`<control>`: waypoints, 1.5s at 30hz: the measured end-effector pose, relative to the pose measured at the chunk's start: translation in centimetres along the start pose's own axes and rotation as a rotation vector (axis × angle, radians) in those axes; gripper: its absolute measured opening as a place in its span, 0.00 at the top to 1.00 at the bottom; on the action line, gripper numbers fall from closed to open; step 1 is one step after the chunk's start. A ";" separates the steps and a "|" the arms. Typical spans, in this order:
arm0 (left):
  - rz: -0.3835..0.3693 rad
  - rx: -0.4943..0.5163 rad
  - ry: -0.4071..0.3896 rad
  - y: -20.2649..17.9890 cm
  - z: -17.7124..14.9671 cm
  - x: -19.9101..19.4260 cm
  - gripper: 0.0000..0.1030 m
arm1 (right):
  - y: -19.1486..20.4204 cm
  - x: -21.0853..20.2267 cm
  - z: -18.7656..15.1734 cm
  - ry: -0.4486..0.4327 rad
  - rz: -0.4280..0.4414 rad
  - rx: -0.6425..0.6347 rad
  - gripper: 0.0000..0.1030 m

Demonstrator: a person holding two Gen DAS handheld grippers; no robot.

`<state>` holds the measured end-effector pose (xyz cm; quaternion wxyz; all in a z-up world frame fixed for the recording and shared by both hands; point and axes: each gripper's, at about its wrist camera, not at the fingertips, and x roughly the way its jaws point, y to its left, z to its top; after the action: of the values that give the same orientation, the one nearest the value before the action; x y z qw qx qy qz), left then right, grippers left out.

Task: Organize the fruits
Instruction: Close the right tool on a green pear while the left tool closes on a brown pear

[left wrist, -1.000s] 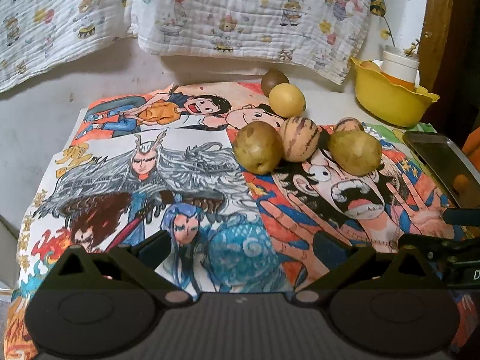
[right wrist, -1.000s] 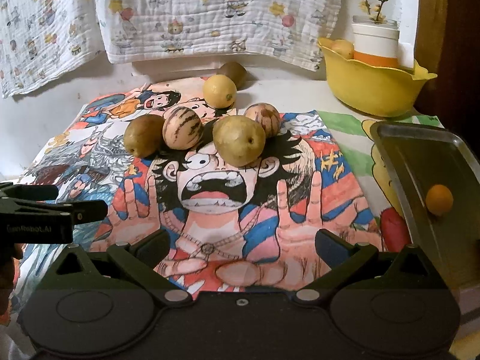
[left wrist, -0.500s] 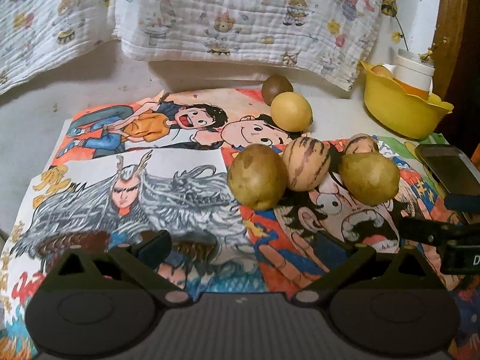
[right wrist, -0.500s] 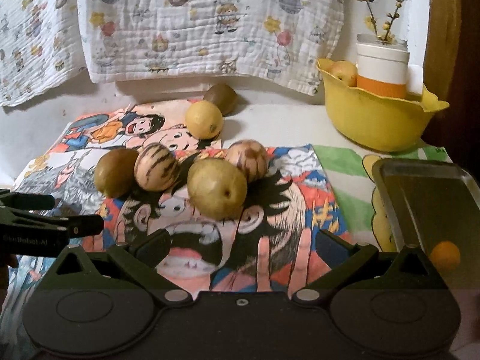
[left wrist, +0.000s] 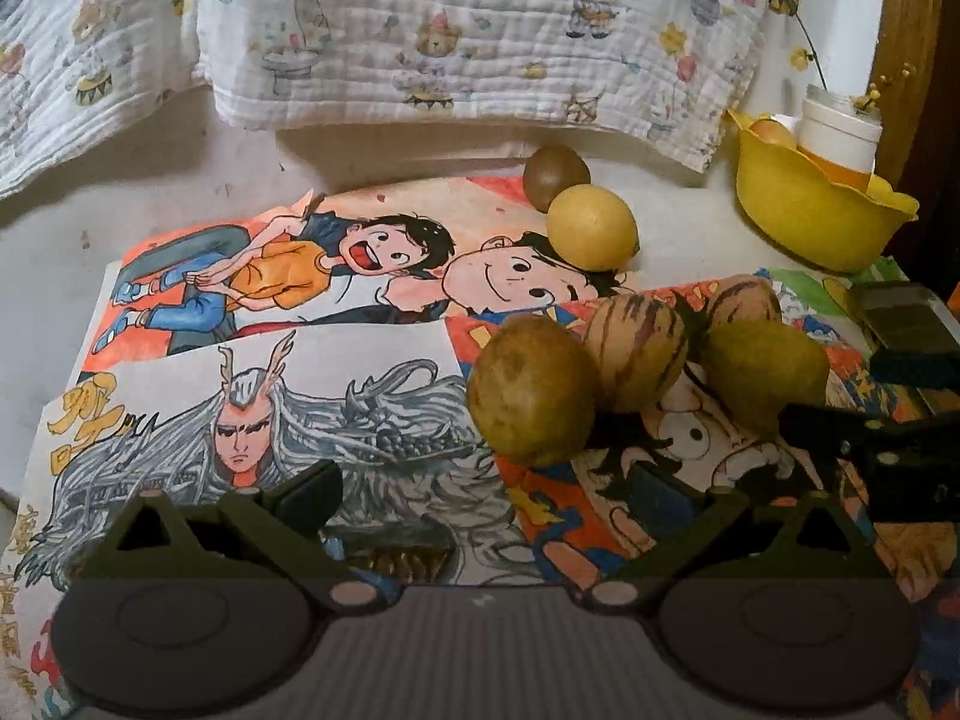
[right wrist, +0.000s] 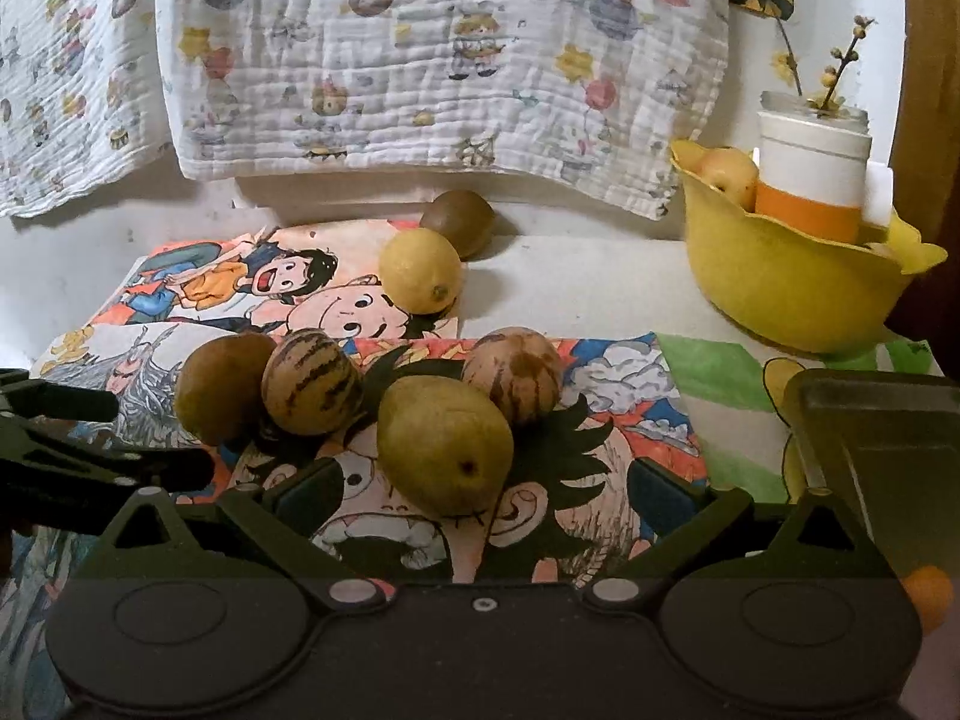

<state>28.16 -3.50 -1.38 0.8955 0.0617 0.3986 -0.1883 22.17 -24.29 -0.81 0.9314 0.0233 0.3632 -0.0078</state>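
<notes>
Fruit lies on cartoon posters. In the right wrist view a green pear (right wrist: pixel 444 441) sits just ahead of my open right gripper (right wrist: pixel 483 489), partly between its fingers and untouched. Behind it are two striped melons (right wrist: pixel 311 381) (right wrist: pixel 513 372), a brown pear (right wrist: pixel 222 387), a lemon (right wrist: pixel 420 270) and a kiwi (right wrist: pixel 459 222). In the left wrist view my left gripper (left wrist: pixel 483 489) is open with the brown pear (left wrist: pixel 531 399) just beyond it; a striped melon (left wrist: pixel 636 351), the green pear (left wrist: pixel 765 372), the lemon (left wrist: pixel 591 227) and the kiwi (left wrist: pixel 555 175) lie further on.
A yellow bowl (right wrist: pixel 786 282) at the back right holds a fruit and a white-orange cup. A metal tray (right wrist: pixel 882 438) on the right has a small orange (right wrist: pixel 929 594) in it. A patterned cloth (right wrist: pixel 432 54) hangs on the back wall. The other gripper (left wrist: pixel 870 450) crosses the right of the left wrist view.
Both grippers have moved forward toward the fruit cluster; the pears now loom closer. Both stay open and no fruit has shifted.
</notes>
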 end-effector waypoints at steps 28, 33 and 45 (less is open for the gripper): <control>-0.004 0.114 0.011 -0.5 1.1 0.4 0.01 | -0.3 0.6 0.1 0.022 0.021 0.037 0.05; -0.004 0.159 0.041 -0.4 1.4 0.0 0.01 | -0.2 0.7 0.2 0.022 0.025 0.033 0.05; 0.035 0.212 0.038 0.5 1.6 0.7 0.01 | 0.2 1.6 0.7 0.025 0.035 0.013 0.07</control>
<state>29.89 -3.66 -0.86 0.8795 0.1663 0.3921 -0.2126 23.77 -24.11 -1.36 0.9265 0.0357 0.3744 0.0066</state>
